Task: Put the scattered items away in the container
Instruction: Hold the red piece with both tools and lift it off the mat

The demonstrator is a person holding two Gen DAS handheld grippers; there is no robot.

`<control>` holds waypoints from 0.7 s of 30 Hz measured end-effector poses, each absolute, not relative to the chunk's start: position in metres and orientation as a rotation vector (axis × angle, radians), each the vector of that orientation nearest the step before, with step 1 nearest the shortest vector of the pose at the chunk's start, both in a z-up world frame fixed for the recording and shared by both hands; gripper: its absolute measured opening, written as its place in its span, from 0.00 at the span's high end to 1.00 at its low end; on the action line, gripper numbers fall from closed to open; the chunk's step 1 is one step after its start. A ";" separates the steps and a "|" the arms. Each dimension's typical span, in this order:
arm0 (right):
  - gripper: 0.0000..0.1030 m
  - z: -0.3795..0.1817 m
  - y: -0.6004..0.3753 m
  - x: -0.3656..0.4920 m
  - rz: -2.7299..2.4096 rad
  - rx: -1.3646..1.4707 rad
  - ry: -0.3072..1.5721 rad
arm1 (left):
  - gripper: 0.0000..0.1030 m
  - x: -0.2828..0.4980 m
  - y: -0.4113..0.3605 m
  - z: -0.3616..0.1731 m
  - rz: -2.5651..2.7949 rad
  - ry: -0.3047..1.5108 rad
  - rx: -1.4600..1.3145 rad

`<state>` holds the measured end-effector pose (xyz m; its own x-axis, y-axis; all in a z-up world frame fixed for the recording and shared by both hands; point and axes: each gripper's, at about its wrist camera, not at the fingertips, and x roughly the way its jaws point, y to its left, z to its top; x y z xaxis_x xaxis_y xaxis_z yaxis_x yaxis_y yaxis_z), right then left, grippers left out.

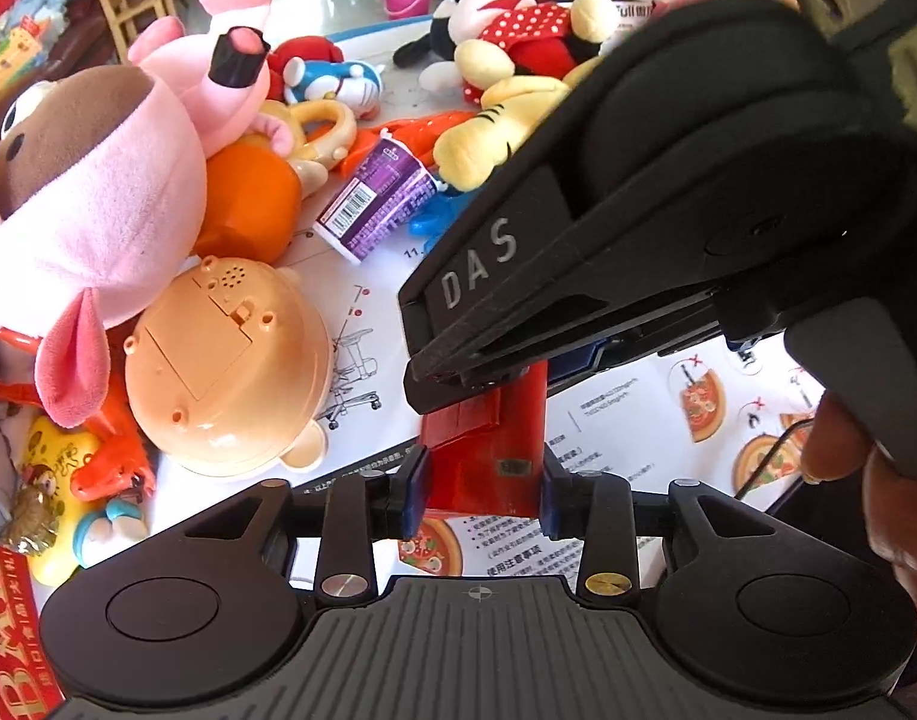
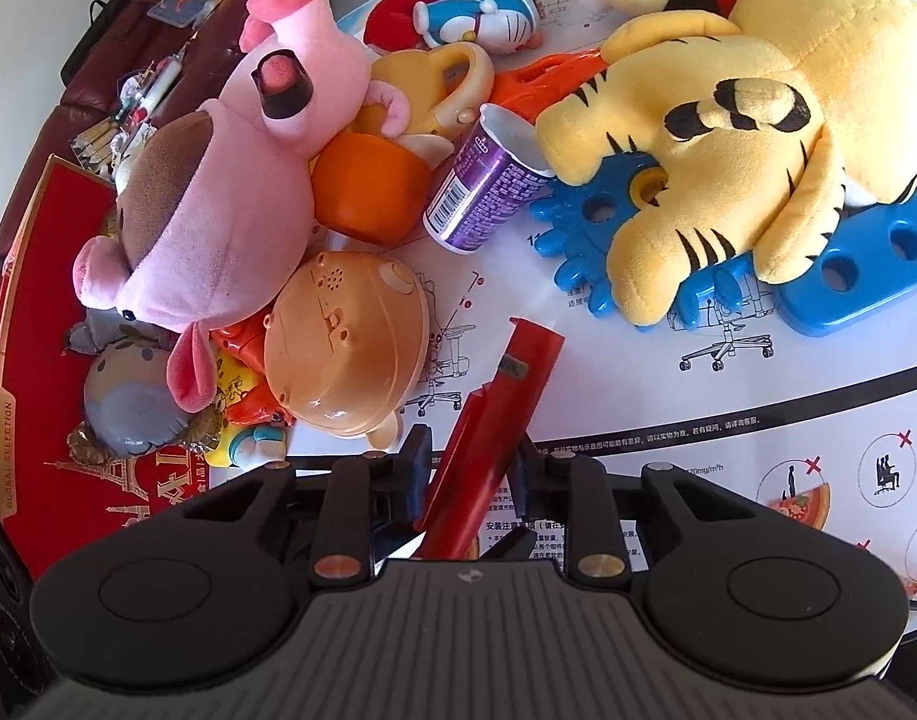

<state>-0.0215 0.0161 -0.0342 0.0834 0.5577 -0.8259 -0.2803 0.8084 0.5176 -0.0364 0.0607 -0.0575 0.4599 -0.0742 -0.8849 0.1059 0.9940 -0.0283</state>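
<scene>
Both grippers are shut on one long red box. In the left wrist view my left gripper (image 1: 482,495) clamps the red box (image 1: 488,456) between its blue pads, and the black right gripper body (image 1: 638,228) comes in from the upper right and pinches the box's far end. In the right wrist view my right gripper (image 2: 467,471) grips the same red box (image 2: 506,396), which sticks out forward over the white table sheet (image 2: 638,372). Scattered toys lie beyond: a pink pig plush (image 1: 98,192), a peach plastic toy (image 1: 230,366), a purple cup (image 1: 380,198) and a yellow tiger plush (image 2: 728,138).
A red gift box (image 2: 50,324) with small toys lies at the left. A Minnie plush (image 1: 506,30), a Doraemon figure (image 1: 338,81), an orange pot (image 1: 254,204) and blue plastic pieces (image 2: 848,276) crowd the far table. A hand (image 1: 848,444) shows at the right.
</scene>
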 end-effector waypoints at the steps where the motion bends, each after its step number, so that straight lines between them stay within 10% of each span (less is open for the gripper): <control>1: 0.72 -0.034 0.016 -0.022 0.636 0.247 1.348 | 0.64 -0.037 0.060 -0.057 -0.108 1.085 0.035; 21: 0.61 -0.039 0.012 -0.012 0.608 0.282 1.362 | 0.70 -0.043 0.064 -0.057 -0.105 1.094 0.054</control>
